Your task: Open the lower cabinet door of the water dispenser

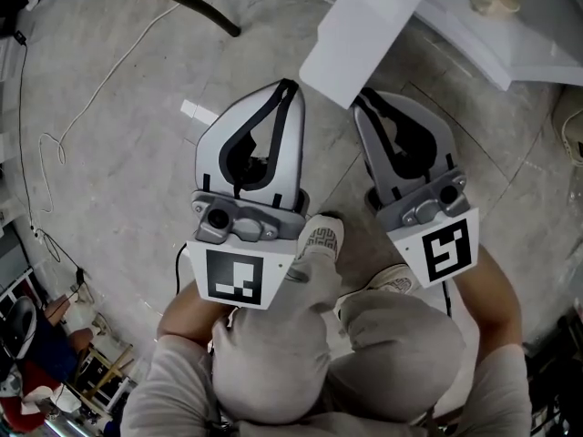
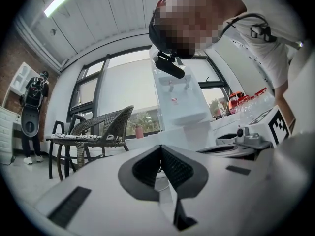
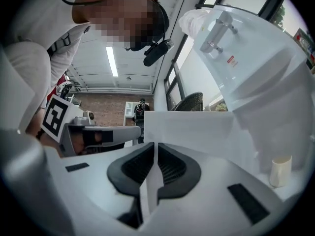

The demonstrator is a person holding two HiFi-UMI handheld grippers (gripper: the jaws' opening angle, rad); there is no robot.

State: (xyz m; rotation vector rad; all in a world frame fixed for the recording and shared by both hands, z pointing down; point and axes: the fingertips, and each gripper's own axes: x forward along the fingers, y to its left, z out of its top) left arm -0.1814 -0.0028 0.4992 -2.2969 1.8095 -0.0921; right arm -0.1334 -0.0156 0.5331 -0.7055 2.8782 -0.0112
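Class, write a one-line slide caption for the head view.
Seen from above: left gripper and right gripper, jaws closed, point at the swung-open lower cabinet door of the water dispenser.

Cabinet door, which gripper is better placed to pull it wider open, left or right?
Probably the right gripper: its tips sit at the white door edge. The left gripper, jaws together, sits beside the door and faces a chair.

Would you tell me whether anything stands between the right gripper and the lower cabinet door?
Nothing visible does. The cabinet door is swung out, its edge right at the tips of the right gripper; the jaws are almost together, and whether they pinch it I cannot tell. The left gripper is off to the side, not between.
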